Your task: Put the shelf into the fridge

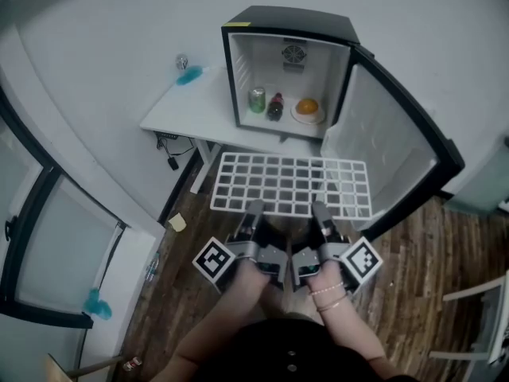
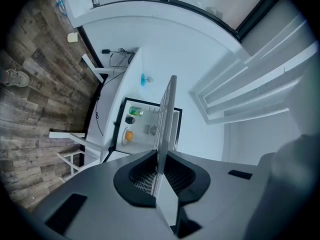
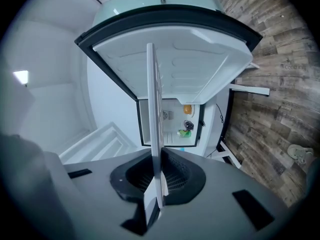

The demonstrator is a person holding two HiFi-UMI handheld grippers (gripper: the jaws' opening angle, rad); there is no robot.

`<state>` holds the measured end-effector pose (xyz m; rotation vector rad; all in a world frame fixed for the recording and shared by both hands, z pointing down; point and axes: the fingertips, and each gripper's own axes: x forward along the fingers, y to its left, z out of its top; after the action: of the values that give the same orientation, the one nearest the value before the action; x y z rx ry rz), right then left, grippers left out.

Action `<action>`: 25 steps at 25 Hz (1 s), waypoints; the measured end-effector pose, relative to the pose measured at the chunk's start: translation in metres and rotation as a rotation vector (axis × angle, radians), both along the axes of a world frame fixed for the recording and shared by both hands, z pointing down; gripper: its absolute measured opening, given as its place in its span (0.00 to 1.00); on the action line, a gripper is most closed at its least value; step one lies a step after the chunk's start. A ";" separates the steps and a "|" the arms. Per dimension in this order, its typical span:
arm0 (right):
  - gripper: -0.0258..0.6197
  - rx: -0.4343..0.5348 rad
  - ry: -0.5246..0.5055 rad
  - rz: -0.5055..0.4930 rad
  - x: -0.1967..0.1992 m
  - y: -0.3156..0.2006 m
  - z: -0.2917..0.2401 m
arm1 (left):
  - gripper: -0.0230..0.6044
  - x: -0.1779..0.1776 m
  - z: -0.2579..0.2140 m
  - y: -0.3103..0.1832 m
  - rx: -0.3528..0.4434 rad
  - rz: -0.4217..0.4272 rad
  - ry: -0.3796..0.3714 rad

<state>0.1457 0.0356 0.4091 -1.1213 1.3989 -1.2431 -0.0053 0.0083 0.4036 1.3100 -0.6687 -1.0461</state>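
In the head view I hold the shelf (image 1: 290, 185), a white grid, roughly level just in front of the open fridge (image 1: 290, 62). It is outside the cabinet, with its near edge towards me. My left gripper (image 1: 254, 208) and right gripper (image 1: 319, 208) meet that near edge side by side. The fridge sits on a white table (image 1: 171, 114), its door (image 1: 390, 153) swung wide. On its floor are a green can (image 1: 257, 99), a dark bottle (image 1: 275, 106) and an orange (image 1: 307, 106).

In the left gripper view, the jaws are clamped on the shelf, seen edge-on and pointing at the fridge.

In the right gripper view, the jaws likewise pinch the shelf's edge.
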 end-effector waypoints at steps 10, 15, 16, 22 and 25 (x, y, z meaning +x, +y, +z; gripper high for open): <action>0.09 -0.015 -0.017 0.049 -0.004 -0.074 0.000 | 0.09 -0.003 -0.003 -0.082 -0.005 0.050 -0.003; 0.09 -0.007 -0.019 0.093 -0.003 -0.113 -0.006 | 0.09 0.000 -0.008 -0.126 0.003 0.093 -0.010; 0.09 -0.009 -0.019 0.101 -0.003 -0.120 -0.006 | 0.09 0.000 -0.009 -0.135 0.003 0.101 -0.009; 0.09 -0.011 -0.024 0.144 -0.007 -0.158 -0.008 | 0.09 -0.001 -0.007 -0.179 -0.010 0.153 -0.009; 0.09 -0.011 -0.018 0.164 -0.009 -0.174 -0.008 | 0.09 -0.001 -0.007 -0.200 -0.009 0.181 -0.011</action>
<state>0.1369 -0.1389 0.4008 -1.2043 1.2609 -1.1426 -0.0061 -0.1917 0.3965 1.3435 -0.5514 -0.8887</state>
